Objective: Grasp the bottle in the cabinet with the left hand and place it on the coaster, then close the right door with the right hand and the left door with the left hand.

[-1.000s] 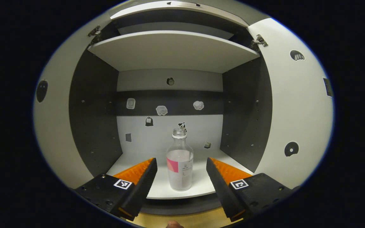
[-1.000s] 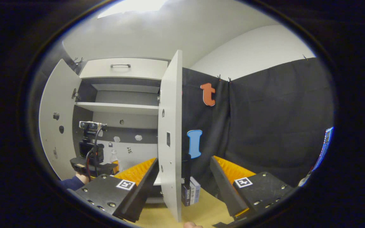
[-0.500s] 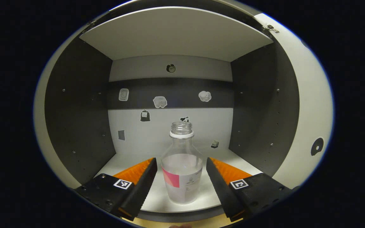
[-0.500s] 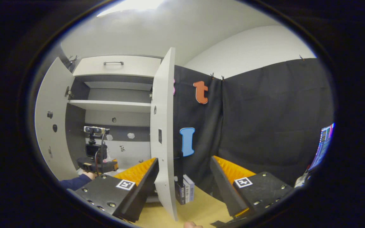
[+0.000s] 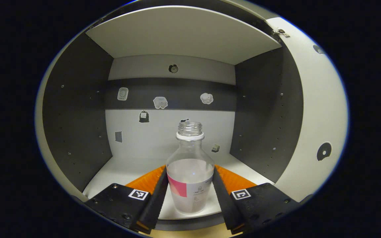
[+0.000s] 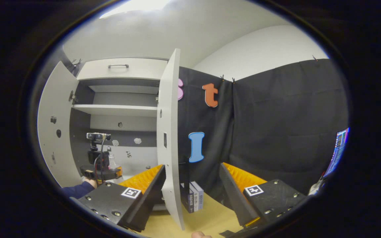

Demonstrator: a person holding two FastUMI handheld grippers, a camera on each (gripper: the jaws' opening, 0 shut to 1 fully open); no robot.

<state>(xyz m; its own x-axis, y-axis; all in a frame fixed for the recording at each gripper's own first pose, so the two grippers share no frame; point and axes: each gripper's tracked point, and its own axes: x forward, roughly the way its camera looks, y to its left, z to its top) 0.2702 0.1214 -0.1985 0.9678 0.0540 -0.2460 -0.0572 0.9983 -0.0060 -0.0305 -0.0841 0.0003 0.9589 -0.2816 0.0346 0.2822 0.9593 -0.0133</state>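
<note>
Now left gripper (image 5: 190,185) inside cabinet (image 5: 78,109), fingers pressing both sides of bottle (image 5: 190,175) upright on lower shelf (image 5: 127,167). Right gripper (image 6: 192,185) spread wide, straddling edge of open right door (image 6: 168,132).

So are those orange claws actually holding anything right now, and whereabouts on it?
The left gripper has closed on the bottle, one finger on each side of its lower body. The right gripper is open and holds nothing.

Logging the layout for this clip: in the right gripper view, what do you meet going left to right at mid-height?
Open white left cabinet door → left gripper inside the cabinet → edge-on white right cabinet door → small upright books → black cloth wall → lit screen edge.
</note>
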